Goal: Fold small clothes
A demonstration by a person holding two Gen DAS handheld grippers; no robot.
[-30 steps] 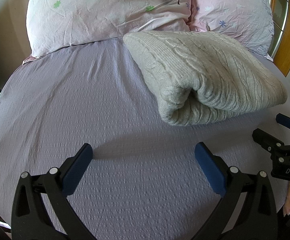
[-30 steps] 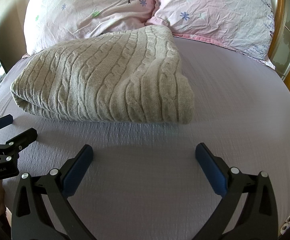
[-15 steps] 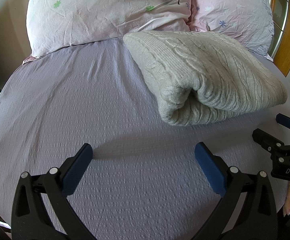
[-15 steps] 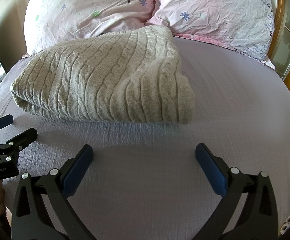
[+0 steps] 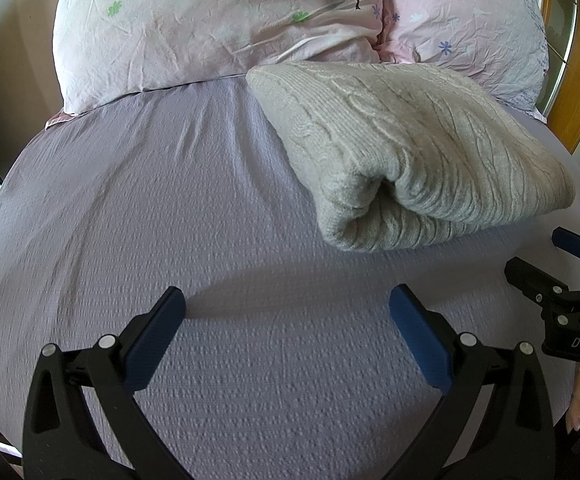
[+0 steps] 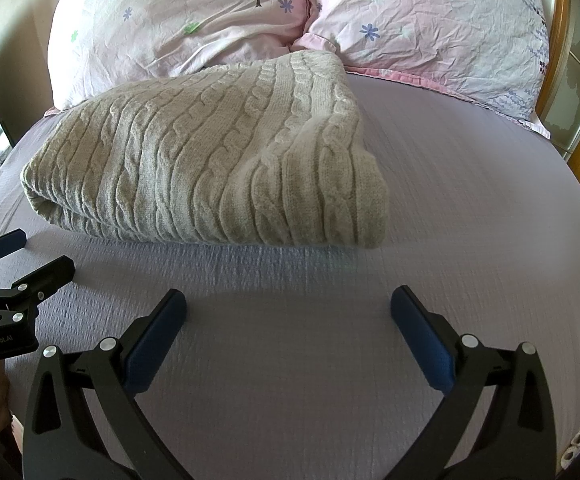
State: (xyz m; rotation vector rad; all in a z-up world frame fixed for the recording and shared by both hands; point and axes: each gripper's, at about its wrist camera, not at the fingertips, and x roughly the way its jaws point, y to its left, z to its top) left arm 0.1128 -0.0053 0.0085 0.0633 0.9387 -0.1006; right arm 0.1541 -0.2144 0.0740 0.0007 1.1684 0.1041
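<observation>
The left gripper [image 5: 288, 312] hovers low over bare sheet [image 5: 130, 200], its jaws spread wide with nothing between them. Ahead and to its right lies the sweater [image 5: 409, 152], a cable-knit piece folded into a thick, compact bundle. It rests on the sheet with its far end touching the pillows [image 5: 230, 20] at the head of the bed. The rolled fold faces the left gripper, layers tucked one inside another.

From the right wrist view, the sweater [image 6: 210, 152] shows a flat top and fairly even edges, with no sleeve or hem hanging loose on the sides that show. The right gripper [image 6: 290, 308] is near its front edge but apart from it, jaws also spread and empty.

Judging by this, the folding of this garment looks finished or nearly so; both tools are clear of it. What may be left is a light tidy of the bulging rolled end. No other clothes are visible.
</observation>
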